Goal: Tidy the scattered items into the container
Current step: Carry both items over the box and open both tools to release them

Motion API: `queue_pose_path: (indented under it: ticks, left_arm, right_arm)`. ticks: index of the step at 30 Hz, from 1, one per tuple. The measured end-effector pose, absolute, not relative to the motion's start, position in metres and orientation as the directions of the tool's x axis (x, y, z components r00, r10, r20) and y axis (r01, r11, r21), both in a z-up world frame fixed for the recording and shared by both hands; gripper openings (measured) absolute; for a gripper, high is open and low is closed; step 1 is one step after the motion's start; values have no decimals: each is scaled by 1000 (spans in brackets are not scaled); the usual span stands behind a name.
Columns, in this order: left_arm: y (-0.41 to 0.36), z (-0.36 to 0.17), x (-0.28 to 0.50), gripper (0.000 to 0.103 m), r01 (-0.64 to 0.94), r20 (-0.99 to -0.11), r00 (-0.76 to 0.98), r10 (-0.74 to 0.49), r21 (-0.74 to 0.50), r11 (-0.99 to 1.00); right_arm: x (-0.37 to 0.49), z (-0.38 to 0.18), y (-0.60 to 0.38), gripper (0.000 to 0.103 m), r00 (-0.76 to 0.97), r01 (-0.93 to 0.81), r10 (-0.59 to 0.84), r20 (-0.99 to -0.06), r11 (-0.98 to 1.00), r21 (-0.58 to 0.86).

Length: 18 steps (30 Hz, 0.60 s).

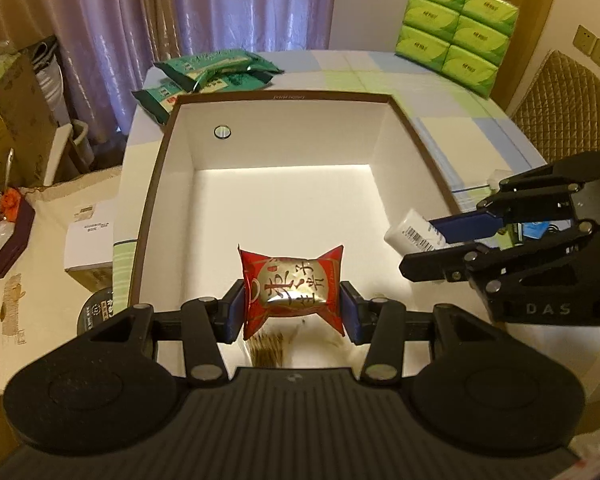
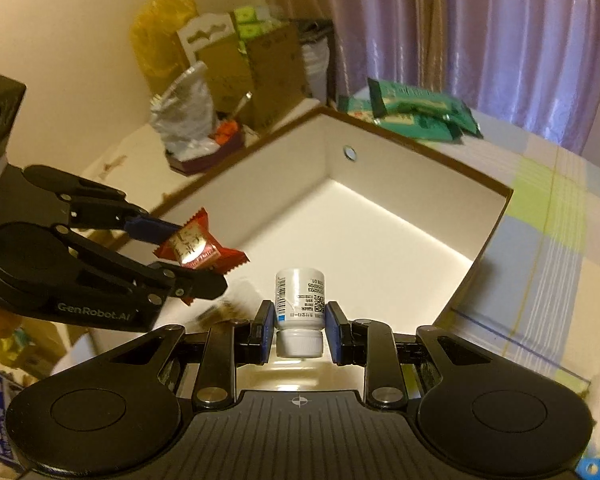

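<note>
— Purple curtains hang across the top of the left wrist view, behind a table under a pastel checked cloth. What sits on it?

— A large white open box with a brown rim fills the middle of the frame. Green foil packets lie at its upper left, and a stack of lime-green tissue packs stands at upper right.

— And the left gripper?

— Its blue pads are clamped on a red and gold foil-wrapped sweet, held over the near edge of the box, low in the frame.

— The right gripper?

— It pinches a small white plastic bottle with a printed label, cap toward the camera, at lower centre of the right wrist view, above the box interior. In the left wrist view it enters from the right edge, over the box's right wall.
</note>
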<state>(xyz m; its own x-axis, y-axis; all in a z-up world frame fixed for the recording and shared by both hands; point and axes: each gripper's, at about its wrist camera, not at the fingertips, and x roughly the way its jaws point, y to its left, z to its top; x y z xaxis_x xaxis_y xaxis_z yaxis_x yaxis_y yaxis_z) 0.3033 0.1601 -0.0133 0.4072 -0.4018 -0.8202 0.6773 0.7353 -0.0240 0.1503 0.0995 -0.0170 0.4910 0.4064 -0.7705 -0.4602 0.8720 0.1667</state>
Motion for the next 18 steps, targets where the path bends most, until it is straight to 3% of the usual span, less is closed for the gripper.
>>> queue_pose_path:
  ticks: [18]
  left_arm:
    - [125,-82,372,46,733,-895,280,-347,-34,679]
  right_arm:
    - [213,-72,118,24,384,-485,260,-886,874,46]
